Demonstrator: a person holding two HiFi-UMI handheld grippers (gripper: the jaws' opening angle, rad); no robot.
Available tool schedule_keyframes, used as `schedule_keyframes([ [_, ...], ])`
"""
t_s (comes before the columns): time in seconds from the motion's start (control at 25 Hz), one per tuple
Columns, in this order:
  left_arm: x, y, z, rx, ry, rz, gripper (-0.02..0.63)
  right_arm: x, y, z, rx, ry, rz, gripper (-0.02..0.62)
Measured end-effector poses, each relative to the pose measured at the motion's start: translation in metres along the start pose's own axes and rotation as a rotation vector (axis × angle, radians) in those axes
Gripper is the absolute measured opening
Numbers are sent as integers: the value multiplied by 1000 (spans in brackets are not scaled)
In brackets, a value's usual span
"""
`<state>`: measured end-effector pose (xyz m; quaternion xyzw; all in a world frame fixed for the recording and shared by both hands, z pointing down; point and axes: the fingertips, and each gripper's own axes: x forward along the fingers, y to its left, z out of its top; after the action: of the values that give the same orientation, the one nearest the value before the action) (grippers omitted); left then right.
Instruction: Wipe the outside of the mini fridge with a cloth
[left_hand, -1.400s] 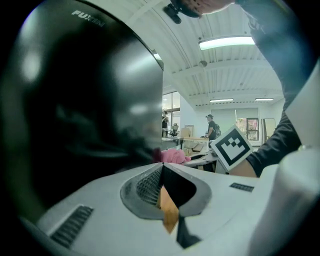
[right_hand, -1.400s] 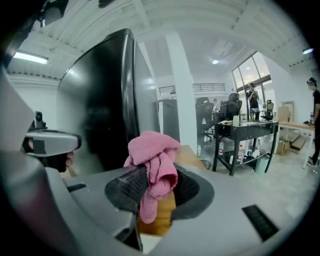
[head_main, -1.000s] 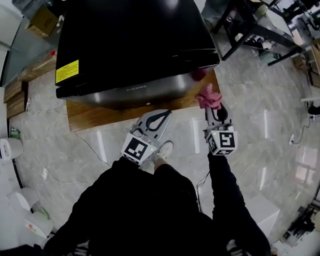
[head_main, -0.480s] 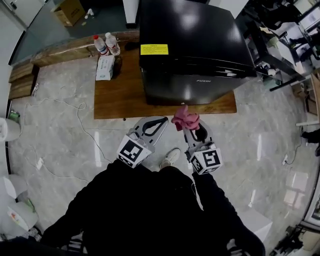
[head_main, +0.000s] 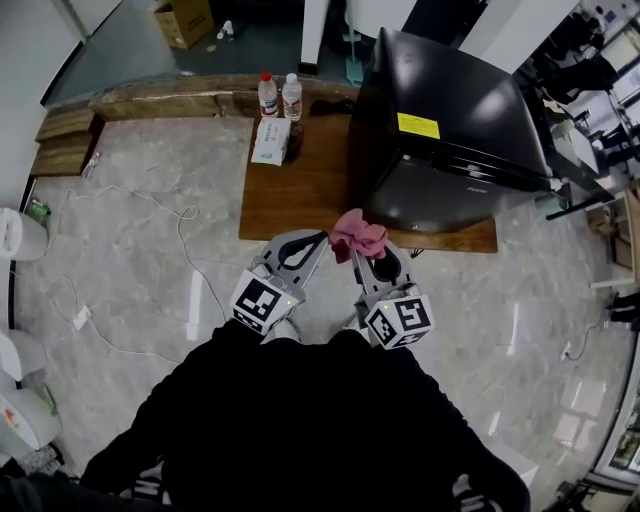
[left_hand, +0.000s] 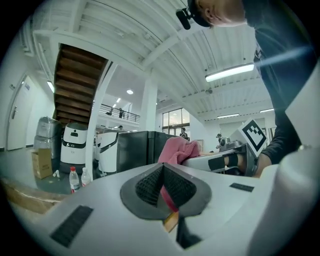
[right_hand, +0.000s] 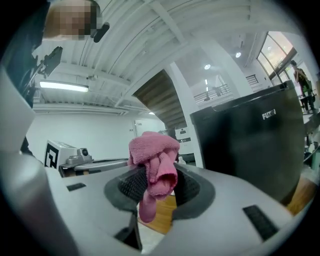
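On the wooden platform (head_main: 300, 205) the mini fridge (head_main: 450, 130) fills the right side, bottles (head_main: 268, 95) and a packet (head_main: 271, 140) block the far-left corner, leaving the near-left bare.

White brand lettering that looks like "FUXIN", its last letters unsure, stands near the top of the glossy black mini fridge (right_hand: 250, 145) front, while the print on the yellow rectangular sticker (head_main: 418, 125) on its top and on the two clear plastic bottles (head_main: 268, 95) is too small to read.

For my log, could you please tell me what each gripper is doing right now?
Left gripper: closed, empty.
Right gripper: closed on the pink cloth.
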<state>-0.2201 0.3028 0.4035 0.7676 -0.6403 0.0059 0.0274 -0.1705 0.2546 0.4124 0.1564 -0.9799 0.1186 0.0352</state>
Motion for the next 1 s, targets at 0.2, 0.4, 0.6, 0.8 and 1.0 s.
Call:
schedule_keyframes([
  [0.2, -23, 42, 13, 2, -26, 58, 6, 36, 26, 16, -15, -45, -7, 137],
  [0.4, -16, 74, 23, 15, -57, 90, 6, 72, 26, 24, -1, -59, 11, 133],
  [0.6, 4, 100, 34, 39, -79, 120, 6, 107, 20, 26, 26, -41, 56, 133],
  [0.8, 30, 128, 38, 61, -85, 142, 6, 143, 1, 35, 60, -59, 82, 133],
  [1.0, 50, 155, 40, 54, -77, 178, 6, 176, -11, 40, 112, -66, 106, 133],
])
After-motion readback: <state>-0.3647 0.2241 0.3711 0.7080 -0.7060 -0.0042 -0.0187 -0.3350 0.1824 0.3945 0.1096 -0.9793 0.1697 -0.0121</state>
